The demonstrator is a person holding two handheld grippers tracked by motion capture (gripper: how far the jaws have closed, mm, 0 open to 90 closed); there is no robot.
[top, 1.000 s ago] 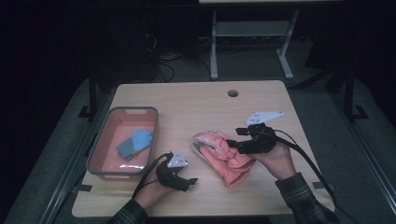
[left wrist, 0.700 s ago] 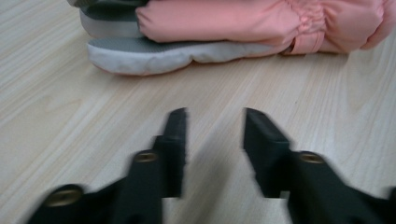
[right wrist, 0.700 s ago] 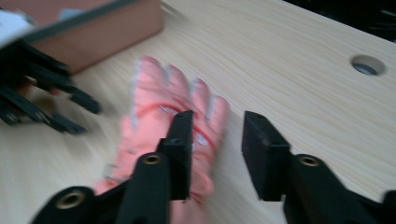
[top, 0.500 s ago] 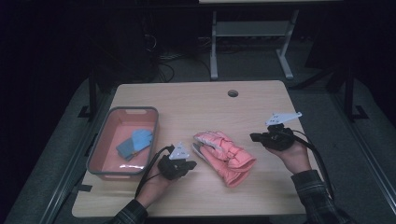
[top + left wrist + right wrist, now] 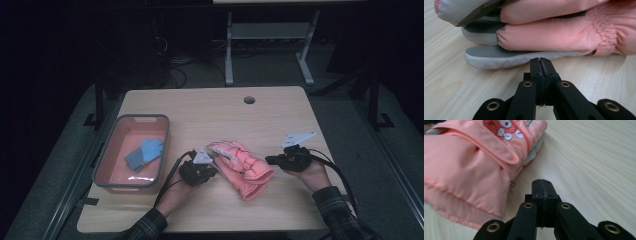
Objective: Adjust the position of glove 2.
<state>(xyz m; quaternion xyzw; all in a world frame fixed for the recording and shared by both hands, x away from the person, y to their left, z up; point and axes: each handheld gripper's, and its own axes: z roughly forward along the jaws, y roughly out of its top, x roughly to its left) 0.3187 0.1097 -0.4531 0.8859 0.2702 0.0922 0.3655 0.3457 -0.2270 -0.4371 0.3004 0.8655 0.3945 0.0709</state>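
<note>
Both hands have let go and backed off a touch, so the pink gloves (image 5: 241, 167) now lie on their own in the middle of the wooden surface (image 5: 215, 107), stacked one on the other. A second ago the right hand-held gripper (image 5: 270, 160) was up against them; now it sits low and apart on their right side, jaws pressed together on nothing. The left hand-held gripper (image 5: 215, 167) has come in close, its tip just short of the grey palm edge of the lower glove, and its jaws too have snapped closed and empty. Over on the left, the pink bin (image 5: 102, 167) waits with blue cloths (image 5: 144, 153) inside. My read: the gloves have been paired and laid down, and the next move is a fresh grasp.
</note>
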